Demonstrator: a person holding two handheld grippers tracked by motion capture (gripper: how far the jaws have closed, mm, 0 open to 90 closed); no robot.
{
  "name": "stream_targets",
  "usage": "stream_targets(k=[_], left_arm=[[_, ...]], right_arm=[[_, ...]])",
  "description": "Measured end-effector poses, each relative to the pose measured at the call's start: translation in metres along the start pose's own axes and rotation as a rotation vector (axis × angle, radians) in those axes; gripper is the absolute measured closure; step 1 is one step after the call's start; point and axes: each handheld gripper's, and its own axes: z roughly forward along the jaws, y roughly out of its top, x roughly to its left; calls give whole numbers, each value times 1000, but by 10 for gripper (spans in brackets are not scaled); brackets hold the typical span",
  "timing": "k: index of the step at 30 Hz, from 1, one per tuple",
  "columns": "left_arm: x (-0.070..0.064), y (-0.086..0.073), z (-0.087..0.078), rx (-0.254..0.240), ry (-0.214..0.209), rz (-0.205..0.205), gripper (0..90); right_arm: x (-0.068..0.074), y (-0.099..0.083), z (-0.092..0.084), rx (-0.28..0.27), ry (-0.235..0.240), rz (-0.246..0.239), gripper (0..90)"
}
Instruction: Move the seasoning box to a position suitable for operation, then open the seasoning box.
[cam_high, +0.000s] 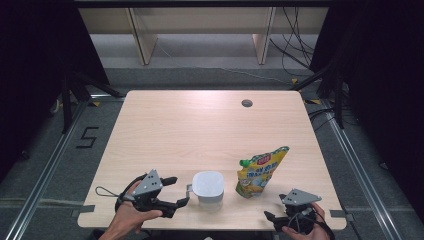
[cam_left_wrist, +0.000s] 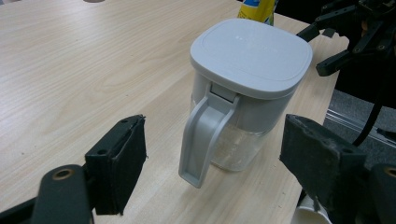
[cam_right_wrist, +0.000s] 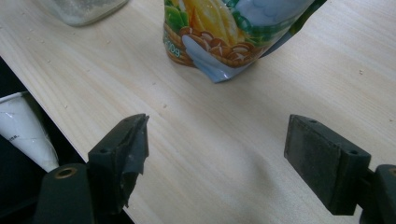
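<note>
My left tongs (cam_high: 176, 191) gape wide, nothing gripped, just beside the jug (cam_high: 208, 188) handle at the table (cam_high: 200, 125) front edge. My right tongs (cam_high: 274, 218) wide too, near the pouch (cam_high: 260, 172).

A pale wooden table (cam_high: 200, 125) with a round grommet hole (cam_high: 246, 103), wooden frames (cam_high: 145, 40) behind it

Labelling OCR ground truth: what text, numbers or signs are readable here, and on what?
"5": black mark on the floor left of the table.
Pouch: printed label, red logo and characters too blurred to read.
Pouch base, right gripper view: small digits, unreadable.
Pitcher: no text visible.
</note>
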Motion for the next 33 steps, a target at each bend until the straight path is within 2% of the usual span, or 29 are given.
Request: stream_targets(k=[2, 5, 9, 10, 11, 13, 14, 16, 18, 20, 21, 24, 25, 26, 29, 30, 31, 32, 33], left_arm=[[1, 2, 0, 6, -8, 22, 218], [-4, 6, -1, -6, 6, -14, 227], [-8, 16, -7, -36, 14, -6, 284], [-9, 19, -8, -47, 13, -3, 313], [-9, 22, -9, -48, 14, 19, 345], [-11, 27, -10, -57, 9, 21, 435], [-10, 29, -10, -63, -8, 46, 472], [-12, 32, -9, -62, -5, 35, 572], [-12, 35, -7, -57, -2, 60, 653], [-11, 38, -4, -62, -11, 67, 717], [-11, 39, -3, -61, 0, 54, 747], [-10, 41, 1, -66, -1, 52, 818], [-9, 42, 1, -60, -2, 65, 832], [-10, 42, 2, -58, 3, 52, 843], [-10, 43, 5, -55, 2, 57, 870], [-8, 43, 6, -52, -7, 73, 875], [-10, 43, 7, -49, 3, 47, 878], [-9, 43, 8, -54, -5, 47, 878], [-9, 43, 9, -46, 5, 57, 880]], right_arm=[[0, 0, 0, -2, 1, 10, 229], [0, -1, 0, 4, 2, 8, 229], [0, 0, 1, -2, -2, -4, 229], [0, 0, 1, -1, -2, -1, 229], [0, -1, 1, 4, -2, 3, 229], [0, -1, 1, 4, 0, 8, 229], [0, -1, 1, 7, 0, 8, 229], [0, 0, 0, 4, -1, 3, 229], [0, 0, 1, 4, -4, -4, 229], [0, 0, 2, 0, -2, -5, 229], [0, 0, 2, 6, 0, -7, 229], [-1, 0, 1, -3, -2, -2, 228], [0, 0, 1, -3, 0, 3, 228], [0, 0, 1, -2, 1, 1, 228], [2, 2, 0, -7, 8, 7, 227], [2, 2, 0, -13, 9, -2, 227], [2, 2, 0, -15, 7, -5, 228], [2, 2, 0, -18, 10, -3, 228], [2, 3, -1, -18, 12, -1, 229]])
